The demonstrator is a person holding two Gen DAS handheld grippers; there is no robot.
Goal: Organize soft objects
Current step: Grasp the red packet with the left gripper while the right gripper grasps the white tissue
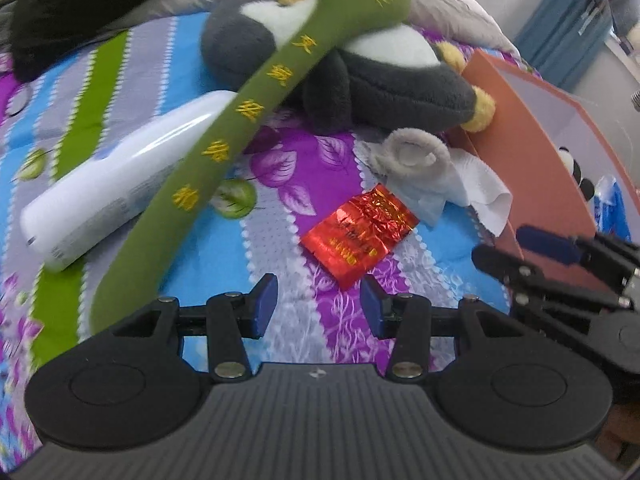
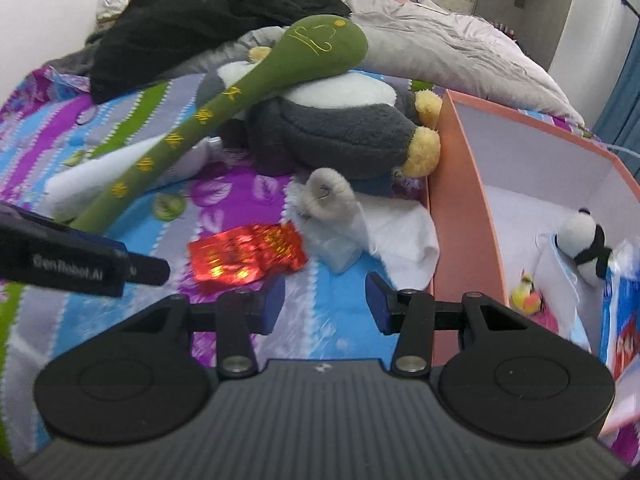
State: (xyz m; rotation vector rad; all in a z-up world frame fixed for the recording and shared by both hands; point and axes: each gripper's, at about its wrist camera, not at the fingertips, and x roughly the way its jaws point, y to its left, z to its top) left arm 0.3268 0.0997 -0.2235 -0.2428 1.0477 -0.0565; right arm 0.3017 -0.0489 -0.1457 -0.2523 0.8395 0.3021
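Both grippers are hanging over a bed (image 1: 192, 256) covered in a striped, flowered sheet, and each is standing partly open with nothing between its blue pads.

The left gripper (image 1: 318, 306) is pointing down at bare sheet. A red foil packet (image 1: 358, 232) is lying just ahead of its fingertips, slightly toward the right finger, not touching it. Beyond the packet, a small grey plush (image 1: 416, 156) is resting on crumpled white tissue (image 1: 480, 192). A long green plush stick (image 1: 224, 140) with yellow characters is slanting from beside the left finger up and away, its head lying on a grey-and-white plush penguin (image 1: 380, 80) further back. A white bottle (image 1: 116, 180) is lying under the stick's shaft.

The right gripper (image 2: 326, 304) is sitting to the right of the other, just beside the near wall of a pink box (image 2: 456, 208). The packet (image 2: 244, 256) is lying ahead and left of its fingers, the grey plush (image 2: 332, 196) almost straight ahead. Inside the box, a small panda toy (image 2: 584, 240) is leaning near the right side.
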